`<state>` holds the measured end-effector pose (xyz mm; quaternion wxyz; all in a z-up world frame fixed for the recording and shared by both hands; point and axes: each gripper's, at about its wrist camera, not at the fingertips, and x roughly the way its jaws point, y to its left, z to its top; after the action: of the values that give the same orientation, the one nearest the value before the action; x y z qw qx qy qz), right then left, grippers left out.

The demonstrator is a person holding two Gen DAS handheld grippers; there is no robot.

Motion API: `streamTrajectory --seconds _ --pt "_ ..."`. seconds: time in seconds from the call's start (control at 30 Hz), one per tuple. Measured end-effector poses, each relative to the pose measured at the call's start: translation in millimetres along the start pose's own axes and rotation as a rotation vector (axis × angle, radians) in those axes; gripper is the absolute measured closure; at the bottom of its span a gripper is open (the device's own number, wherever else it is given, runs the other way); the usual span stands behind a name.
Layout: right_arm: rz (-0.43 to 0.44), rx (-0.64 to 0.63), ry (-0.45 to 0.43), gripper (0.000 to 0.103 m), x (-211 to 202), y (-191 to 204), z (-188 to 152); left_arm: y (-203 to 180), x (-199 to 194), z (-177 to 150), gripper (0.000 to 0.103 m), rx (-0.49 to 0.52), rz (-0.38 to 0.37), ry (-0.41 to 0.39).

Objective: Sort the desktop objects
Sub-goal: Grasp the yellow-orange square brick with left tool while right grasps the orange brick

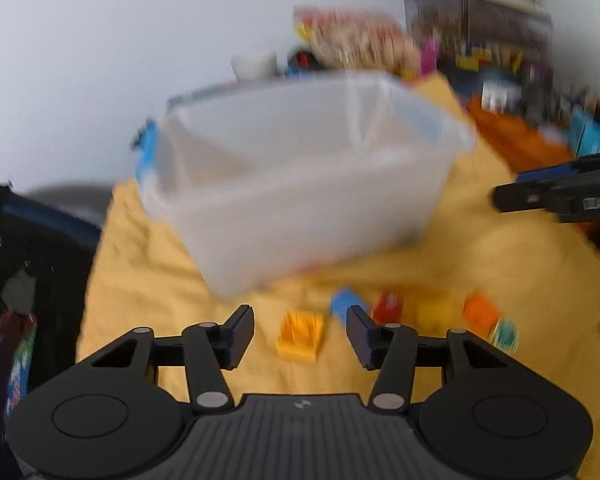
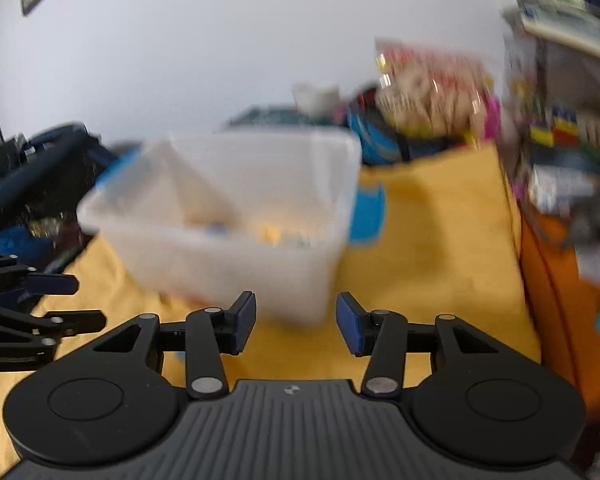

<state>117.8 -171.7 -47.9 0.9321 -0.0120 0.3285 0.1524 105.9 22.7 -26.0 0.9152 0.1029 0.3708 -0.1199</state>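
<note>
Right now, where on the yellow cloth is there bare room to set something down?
Bare yellow cloth lies right of the translucent plastic bin, up to the orange edge. In front of the bin it is crowded: a row of small coloured blocks, starting with the yellow block.

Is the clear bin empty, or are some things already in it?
Not empty. Through the bin the right wrist view shows small yellow and blue pieces on its floor; blur hides what they are.

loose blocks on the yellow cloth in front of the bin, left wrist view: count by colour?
Yellow-orange block: 1
Blue block: 1
Red block: 1
Yellow block: 1
Orange block: 1
Teal block: 1
Total: 6. Heavy blur; pieces inside the bin not counted.
</note>
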Motion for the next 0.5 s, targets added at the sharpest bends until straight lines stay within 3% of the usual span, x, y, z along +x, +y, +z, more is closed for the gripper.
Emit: streamTrajectory --seconds 0.13,0.23,0.3,0.37,0.5 --pt "-0.021 0.011 0.056 0.054 2.6 2.4 -31.7 -2.4 35.9 -12.1 0.048 0.046 0.018 0.071" --pt "-0.021 0.014 0.107 0.055 7.1 7.0 -48.8 0.9 54.7 -11.2 0.048 0.032 -0.011 0.097" --pt "-0.016 0.004 0.124 0.055 8.2 11.5 -56.2 2.0 67.0 -7.5 0.052 0.030 0.001 0.112" --pt "-0.017 -0.019 0.132 0.055 10.1 17.1 -60.3 2.2 74.7 -4.2 0.066 0.035 -0.019 0.113" --pt "-0.040 -0.055 0.142 0.056 22.6 25.5 -57.0 -6.0 69.2 -8.9 0.068 0.055 -0.041 0.120"
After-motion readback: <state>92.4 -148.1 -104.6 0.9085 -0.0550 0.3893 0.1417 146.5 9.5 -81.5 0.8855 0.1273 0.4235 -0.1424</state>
